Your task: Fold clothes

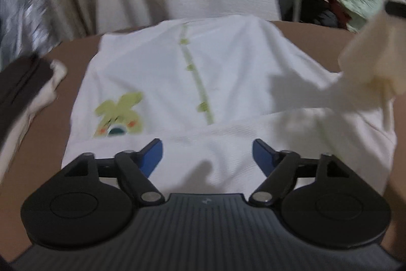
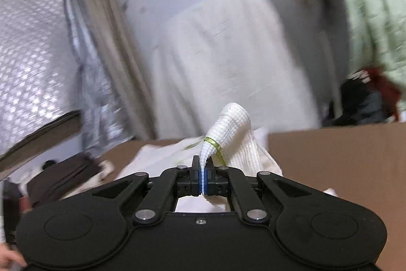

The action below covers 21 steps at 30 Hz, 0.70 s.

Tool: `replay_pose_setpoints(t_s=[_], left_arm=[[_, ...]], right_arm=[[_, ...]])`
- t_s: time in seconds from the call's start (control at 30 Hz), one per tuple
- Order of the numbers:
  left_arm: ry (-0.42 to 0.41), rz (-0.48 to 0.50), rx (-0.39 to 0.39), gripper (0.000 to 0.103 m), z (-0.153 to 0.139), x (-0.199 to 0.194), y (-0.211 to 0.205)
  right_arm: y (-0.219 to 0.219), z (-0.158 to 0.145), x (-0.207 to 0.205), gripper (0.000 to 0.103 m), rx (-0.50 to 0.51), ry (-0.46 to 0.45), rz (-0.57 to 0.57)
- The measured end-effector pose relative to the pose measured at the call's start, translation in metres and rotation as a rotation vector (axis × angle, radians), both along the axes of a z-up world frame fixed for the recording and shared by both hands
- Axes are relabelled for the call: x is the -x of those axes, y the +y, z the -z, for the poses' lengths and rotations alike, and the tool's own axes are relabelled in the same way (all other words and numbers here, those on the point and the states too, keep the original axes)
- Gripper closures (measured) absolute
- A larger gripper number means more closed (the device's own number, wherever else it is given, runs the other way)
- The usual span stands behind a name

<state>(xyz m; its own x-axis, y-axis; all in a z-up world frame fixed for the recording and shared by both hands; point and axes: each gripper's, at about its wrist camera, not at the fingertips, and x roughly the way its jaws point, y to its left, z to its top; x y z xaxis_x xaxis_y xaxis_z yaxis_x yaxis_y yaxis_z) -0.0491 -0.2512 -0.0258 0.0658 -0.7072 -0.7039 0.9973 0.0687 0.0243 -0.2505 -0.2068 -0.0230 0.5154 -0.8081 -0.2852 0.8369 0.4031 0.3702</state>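
White baby garment (image 1: 177, 73) lies spread on the brown bench (image 1: 63, 52), green button placket running up its middle and a green cartoon print (image 1: 119, 116) near the left side. Near hem is already turned up in a band across the front.

Left tool (image 1: 206, 156): blue pads stand well apart above the folded band, nothing between them. Judged: it has let go so the fold can lie flat.

Right tool (image 2: 204, 180): pads together, clamped on a corner of the white ribbed fabric with green trim (image 2: 215, 144). The cloth rises in a peak past the pads, so that corner is lifted clear of the bench. Judged: raised so it can be carried across the body for a side fold.

Pile of dark and cream clothes (image 1: 22, 90) sits at the bench's left edge, apart from the work. Frames blurred; fine detail uncertain.
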Motion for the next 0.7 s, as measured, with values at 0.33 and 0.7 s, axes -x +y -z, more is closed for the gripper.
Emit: replay_pose_setpoints(t_s=[0.33,0.7], left_arm=[[0.287,-0.195,0.096,0.021,-0.006,-0.078,0.007],[0.308,-0.264,-0.01,0.021,0.023,-0.09,-0.01]], right_arm=[[0.013,0.027,-0.127,0.099,0.029,0.112,-0.241],[0.047,0.047,-0.12,0.046,-0.052,0.727,-0.504]])
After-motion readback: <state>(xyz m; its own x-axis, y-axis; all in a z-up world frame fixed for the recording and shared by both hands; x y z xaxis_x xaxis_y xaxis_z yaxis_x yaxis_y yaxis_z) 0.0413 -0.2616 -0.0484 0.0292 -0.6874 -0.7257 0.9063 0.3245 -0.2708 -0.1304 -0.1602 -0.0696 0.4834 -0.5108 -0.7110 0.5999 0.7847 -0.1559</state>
